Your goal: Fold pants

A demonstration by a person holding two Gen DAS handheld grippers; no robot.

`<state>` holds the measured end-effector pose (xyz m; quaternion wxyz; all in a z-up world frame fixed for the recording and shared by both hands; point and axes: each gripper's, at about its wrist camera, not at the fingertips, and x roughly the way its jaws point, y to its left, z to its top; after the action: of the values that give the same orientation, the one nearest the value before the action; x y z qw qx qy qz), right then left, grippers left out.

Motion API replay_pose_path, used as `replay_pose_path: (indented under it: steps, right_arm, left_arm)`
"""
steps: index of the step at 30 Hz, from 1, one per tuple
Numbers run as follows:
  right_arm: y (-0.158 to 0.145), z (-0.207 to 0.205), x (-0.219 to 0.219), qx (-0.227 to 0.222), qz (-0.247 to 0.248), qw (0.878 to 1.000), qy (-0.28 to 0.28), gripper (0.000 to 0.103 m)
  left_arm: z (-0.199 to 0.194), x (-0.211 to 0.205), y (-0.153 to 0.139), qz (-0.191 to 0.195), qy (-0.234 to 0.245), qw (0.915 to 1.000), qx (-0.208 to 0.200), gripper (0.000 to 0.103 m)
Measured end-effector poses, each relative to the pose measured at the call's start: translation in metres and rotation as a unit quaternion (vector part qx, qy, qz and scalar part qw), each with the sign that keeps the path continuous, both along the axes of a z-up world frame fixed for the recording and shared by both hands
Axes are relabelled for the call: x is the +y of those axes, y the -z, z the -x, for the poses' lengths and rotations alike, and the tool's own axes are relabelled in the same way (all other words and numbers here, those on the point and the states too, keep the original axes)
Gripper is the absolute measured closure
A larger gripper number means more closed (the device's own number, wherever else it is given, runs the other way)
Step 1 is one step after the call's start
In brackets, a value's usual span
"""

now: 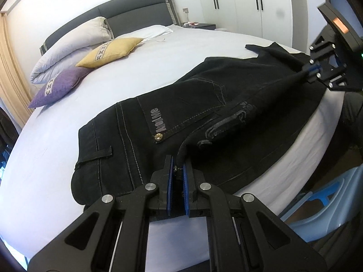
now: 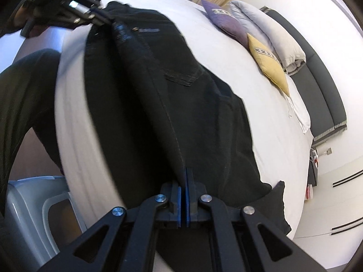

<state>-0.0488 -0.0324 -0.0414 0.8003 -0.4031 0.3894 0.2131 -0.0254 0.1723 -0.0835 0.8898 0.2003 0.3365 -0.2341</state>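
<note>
Black jeans point(image 1: 181, 104) lie across the near edge of a white-sheeted bed point(image 1: 113, 68), folded lengthwise w/ one leg over the other, back pocket and its brand tab facing up. Both ends are pinched: the left gripper point(image 1: 178, 165) is clamped on the waistband end, blue pads point(image 1: 169, 181) closed on a fold of denim near a metal button, while the right gripper point(image 2: 185, 176) is clamped on the leg end, jaws pressed together on a thin ridge of cloth. Holding the garment at opposite ends keeps it taut along the fold line, so the ridge between the two grips stands slightly proud of the mattress rather than sagging; that looks like the reason for the two-point hold, prob. to lay the halves flat and aligned before the next fold.

Pose: both grippers angle down toward the bed from the near side, facing each other along the jeans' length. Each shows in the other's view – right one at the far end in the left wrist view, left one at the top-left of the right wrist view, blurred. Jeans rest mostly on the sheet, near edge hanging toward the bed's side. Purple cushion point(image 1: 56, 86), yellow cushion point(image 1: 109, 52) and pillows point(image 1: 68, 43) sit well apart by the headboard point(image 1: 136, 13). A person's dark-clad leg point(image 2: 20, 95) stands beside the bed.
</note>
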Motion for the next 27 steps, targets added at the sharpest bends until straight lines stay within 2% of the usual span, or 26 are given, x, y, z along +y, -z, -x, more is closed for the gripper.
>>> replay_pose_path:
  steps: [3,7,10,14,18,22,27]
  right_arm:
    - [0.007,0.008,0.008,-0.002,0.012,1.000,-0.004,0.100]
    - [0.018,0.010,0.013,0.001,0.018,1.000,0.002,0.100]
    - [0.027,0.016,0.019,-0.010,0.036,0.999,-0.002,0.100]
    - [0.021,0.017,0.016,-0.015,0.017,1.000,0.012,0.100]
    - [0.029,0.016,0.015,-0.023,0.023,0.999,0.013,0.100]
    - [0.032,0.014,0.013,-0.025,0.018,0.999,0.026,0.100]
    - [0.047,0.018,0.011,-0.034,0.035,0.998,0.026,0.100]
  left_arm:
    - [0.003,0.001,0.011,-0.015,0.006,0.9998,0.014,0.096]
    - [-0.004,0.004,0.016,0.000,-0.005,0.9997,0.024,0.096]
    - [-0.003,0.005,0.011,-0.004,-0.004,0.9998,0.018,0.096]
    - [0.000,0.007,0.003,-0.018,0.005,0.9998,0.009,0.096]
    - [-0.001,0.007,0.007,-0.049,0.021,0.9986,-0.002,0.096]
    - [-0.001,0.010,0.016,-0.047,0.022,0.9987,0.002,0.096]
    - [0.000,0.005,0.019,-0.074,0.043,0.9963,-0.007,0.095]
